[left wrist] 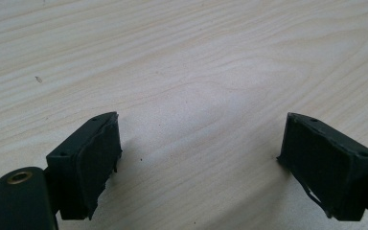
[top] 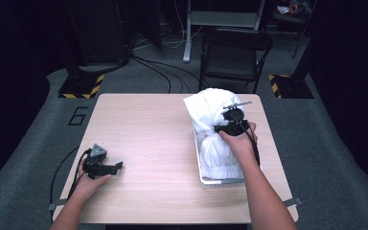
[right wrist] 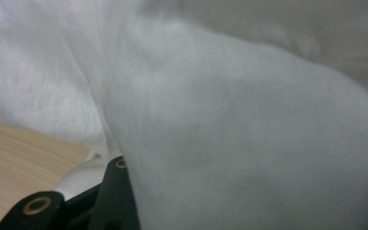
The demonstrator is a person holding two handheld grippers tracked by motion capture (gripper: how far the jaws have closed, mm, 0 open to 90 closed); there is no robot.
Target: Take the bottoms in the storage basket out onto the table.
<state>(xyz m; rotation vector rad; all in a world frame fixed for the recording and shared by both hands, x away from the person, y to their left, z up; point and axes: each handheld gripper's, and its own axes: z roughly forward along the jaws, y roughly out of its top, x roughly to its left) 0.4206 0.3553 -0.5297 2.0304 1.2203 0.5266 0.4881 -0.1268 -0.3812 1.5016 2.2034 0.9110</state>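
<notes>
White cloth [top: 213,120] pinched by our right gripper [top: 231,125], being lifted from the basket [top: 199,165].
Left gripper [top: 106,168] idle, jaws spread; next we needed the cloth clear.

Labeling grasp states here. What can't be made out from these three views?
- Right gripper pads: in the right gripper view the white cloth drapes over the jaws; in the high view they are too small to judge.
- Basket contents: in the high view the cloth covers the inside.
- Cloth's full shape: cut off by the edges of the right gripper view.
- Left gripper body: cut off by the bottom edge of the left gripper view.
</notes>
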